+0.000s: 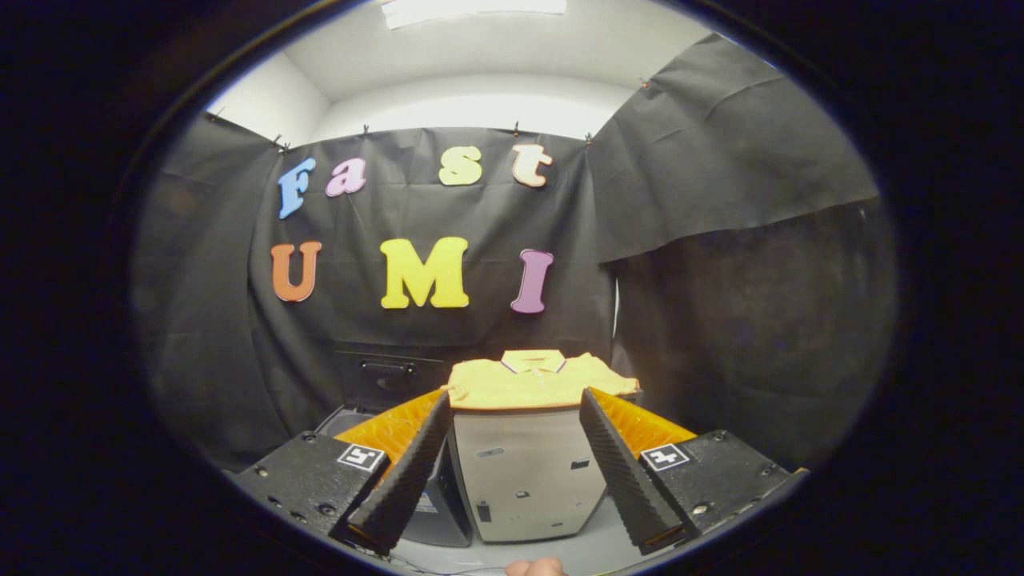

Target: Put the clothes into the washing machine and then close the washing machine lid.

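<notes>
A yellow polo shirt [536, 380] lies folded flat on top of a pale grey box-like unit [524, 472], straight ahead and beyond my fingers. To the left of that unit stands the washing machine [376, 400], dark, with its lid [388, 374] raised upright at the back; most of its body is hidden behind my left finger. My gripper [514, 412] is open, its two fingers spread wide with nothing between them, and it stays short of the shirt, apart from it.
Black cloth walls close the booth behind and on both sides. The pale unit and the washer stand on a light surface [560, 552]. A fingertip of a person's hand [534, 567] shows just below the fingers.
</notes>
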